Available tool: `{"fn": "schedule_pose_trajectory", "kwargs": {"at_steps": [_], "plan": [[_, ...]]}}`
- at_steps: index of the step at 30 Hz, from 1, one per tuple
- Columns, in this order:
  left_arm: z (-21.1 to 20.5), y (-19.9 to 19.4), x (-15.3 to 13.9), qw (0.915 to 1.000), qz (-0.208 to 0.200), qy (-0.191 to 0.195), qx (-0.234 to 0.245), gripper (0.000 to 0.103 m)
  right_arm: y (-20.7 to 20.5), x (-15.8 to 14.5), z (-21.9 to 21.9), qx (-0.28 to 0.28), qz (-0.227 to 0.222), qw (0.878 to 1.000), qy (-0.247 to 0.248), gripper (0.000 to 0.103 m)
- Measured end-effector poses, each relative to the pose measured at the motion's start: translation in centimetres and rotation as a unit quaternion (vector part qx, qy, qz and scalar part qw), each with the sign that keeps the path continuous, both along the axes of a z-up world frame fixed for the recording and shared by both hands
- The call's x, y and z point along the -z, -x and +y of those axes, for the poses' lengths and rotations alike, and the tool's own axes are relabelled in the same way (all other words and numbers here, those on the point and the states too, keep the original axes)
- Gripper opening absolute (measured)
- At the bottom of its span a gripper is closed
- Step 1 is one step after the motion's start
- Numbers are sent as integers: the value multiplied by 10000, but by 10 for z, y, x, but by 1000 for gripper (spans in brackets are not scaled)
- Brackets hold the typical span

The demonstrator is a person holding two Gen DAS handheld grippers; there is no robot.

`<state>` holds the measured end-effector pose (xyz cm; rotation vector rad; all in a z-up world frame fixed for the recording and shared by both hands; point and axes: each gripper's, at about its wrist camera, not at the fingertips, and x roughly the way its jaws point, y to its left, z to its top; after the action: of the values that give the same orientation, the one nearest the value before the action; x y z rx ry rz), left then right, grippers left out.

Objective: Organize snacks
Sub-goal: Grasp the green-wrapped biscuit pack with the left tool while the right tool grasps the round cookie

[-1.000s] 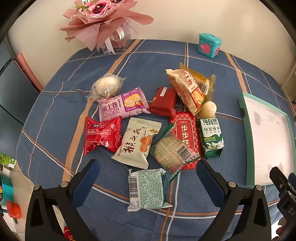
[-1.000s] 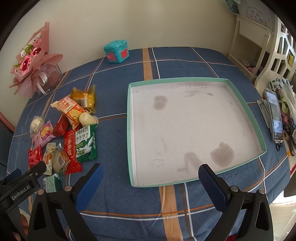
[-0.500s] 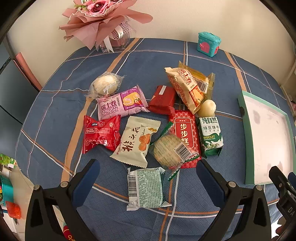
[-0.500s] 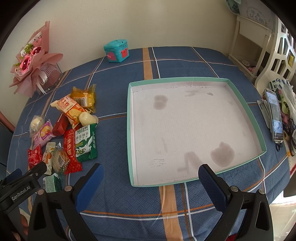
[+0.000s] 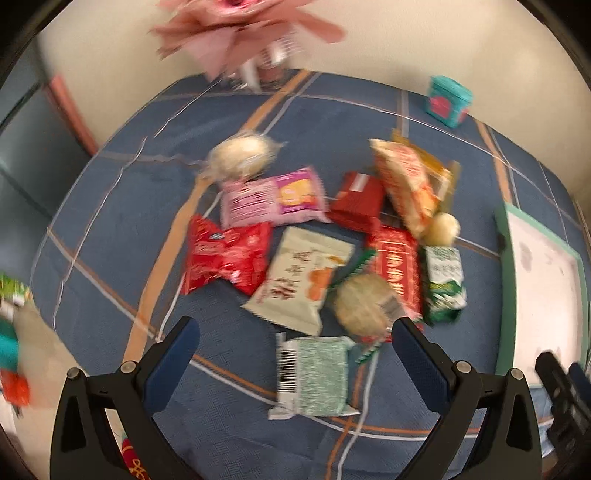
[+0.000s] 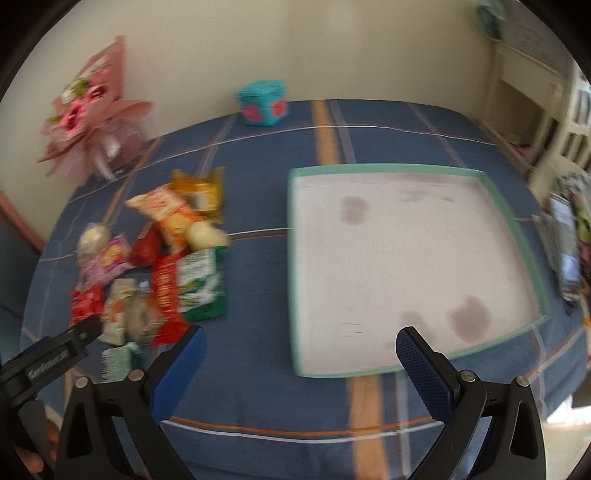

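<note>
Motion blur smears both views, leaving the print on the snack packets (image 5: pixel 303 280) unreadable. The pink bouquet (image 5: pixel 240 29) is cut off at the top edge of the left view, and the tray (image 5: pixel 539 288) runs out at the right, its lower corner hidden.

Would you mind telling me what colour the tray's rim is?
The tray has a teal-green rim, clearest in the right wrist view.

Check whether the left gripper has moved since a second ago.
Yes. The left gripper has moved forward and down toward the snacks: the green-white packet now lies between its open fingers, and the bouquet is cropped at the top.
</note>
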<state>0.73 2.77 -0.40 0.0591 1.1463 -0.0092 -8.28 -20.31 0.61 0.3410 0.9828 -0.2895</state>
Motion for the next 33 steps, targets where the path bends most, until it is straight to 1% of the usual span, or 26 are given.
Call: {"fn": "schedule_pose_trajectory", "kwargs": {"at_steps": [2,3,4,5,6,7,8,10,11,12,15,16,18,19,20,22,24,26,28,31,33], "plan": [[15,-5,4,9991,203,271,-241,103,-6,0,13,-252,-52,9995,-164,103],[20,-7,7,9979,442,321,-353,103,-10,2,20,-382,-52,9992,-141,103],[28,-9,10,9967,507,407,-492,103,-13,1,25,-482,-148,9985,-195,103],[33,-9,11,9964,518,376,-562,103,-18,2,33,-587,-258,9979,-80,103],[33,-10,13,9948,695,421,-606,103,-22,3,40,-701,-335,9969,-103,103],[35,-10,15,9945,701,461,-626,103,-26,3,47,-773,-444,9960,-41,103],[33,-9,15,9928,895,476,-638,103,-31,5,54,-851,-344,9957,-82,103],[31,-10,18,9913,996,583,-632,103,-39,11,63,-930,-220,9953,124,103],[35,-13,22,9923,829,697,-607,102,-41,13,64,-939,-153,9954,122,103],[35,-13,24,9922,828,704,-609,101,-44,18,66,-925,-34,9956,164,102],[34,-10,30,9915,939,668,-611,99,-46,21,63,-838,169,9963,13,102],[32,-10,33,9900,1046,727,-604,99,-46,22,62,-811,197,9965,-19,102],[32,-8,40,9889,1131,766,-587,98,-45,23,58,-747,266,9968,-64,102],[30,-8,45,9865,1278,844,-576,95,-46,24,58,-721,281,9970,-52,102],[32,-11,50,9848,1342,958,-554,92,-43,22,55,-709,288,9970,-119,102],[29,-8,58,9813,1523,1061,-517,91,-43,21,54,-697,251,9971,-154,102],[25,-3,71,9797,1625,1082,-463,84,-44,22,53,-689,247,9972,-176,102],[21,0,78,9773,1731,1143,-423,71,-45,22,54,-708,253,9970,-177,102],[19,3,83,9763,1762,1180,-442,64,-46,22,55,-725,257,9969,-175,102],[18,7,85,9762,1689,1282,-459,53,-49,24,57,-754,253,9967,-166,102],[16,7,85,9759,1676,1312,-487,52,-52,24,59,-801,239,9964,-164,100]]}}
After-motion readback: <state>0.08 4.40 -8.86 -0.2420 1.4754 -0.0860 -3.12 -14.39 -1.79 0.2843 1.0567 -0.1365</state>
